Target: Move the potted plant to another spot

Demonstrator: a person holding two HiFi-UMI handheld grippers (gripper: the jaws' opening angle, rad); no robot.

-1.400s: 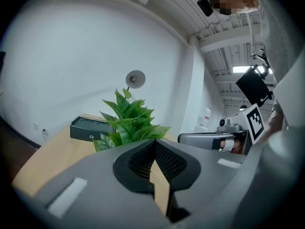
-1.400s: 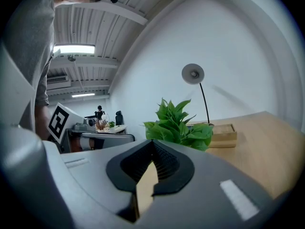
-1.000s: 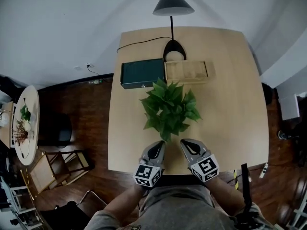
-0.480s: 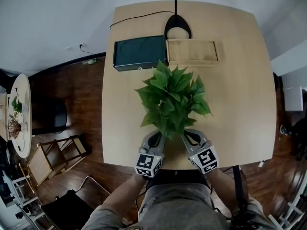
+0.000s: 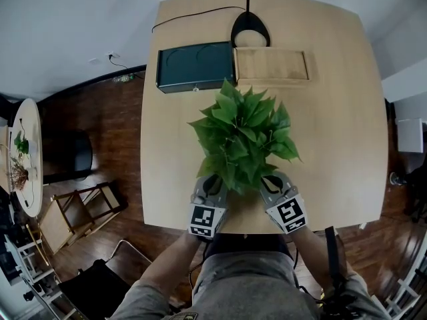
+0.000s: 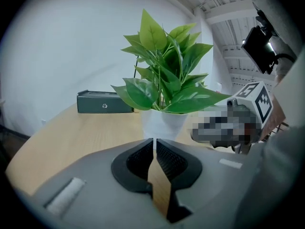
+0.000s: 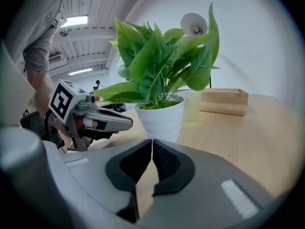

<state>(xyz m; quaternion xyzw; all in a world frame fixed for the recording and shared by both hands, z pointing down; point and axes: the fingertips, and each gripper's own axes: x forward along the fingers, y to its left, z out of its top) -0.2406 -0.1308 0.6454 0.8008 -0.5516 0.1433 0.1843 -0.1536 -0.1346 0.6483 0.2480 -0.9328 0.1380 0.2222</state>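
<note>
Potted plant (image 5: 243, 139) (broad glossy green leaves in a plain white round pot (image 6: 164, 123)) stands on the pale wooden desk (image 5: 333, 145), near its front edge and about midway across, apparently resting there with nothing gripping it.

On its left, the left hand-held gripper (image 5: 210, 189) points at the pot with its jaws pressed together and nothing between them. On its right, the right hand-held gripper (image 5: 278, 189) mirrors it, jaws all but together and only just starting to part, also empty. Both tips sit under the overhanging leaves, close to the pot but apart from it.

To do this step well, I would come in low, below the foliage, and take the pot wall itself rather than stems or leaves. The pot looks smooth and rounded, so even pressure from both sides at the same height should keep it upright. Lift straight before carrying it sideways.

Around it, from the left: a dark green rectangular box (image 5: 193, 67) at the back of the desk, then a black lamp base (image 5: 250, 31) with its cord, then a light wooden box (image 5: 271, 64). These crowd the far edge, whereas the bare stretches to either side of the plant look like easier places to set it down.
</note>
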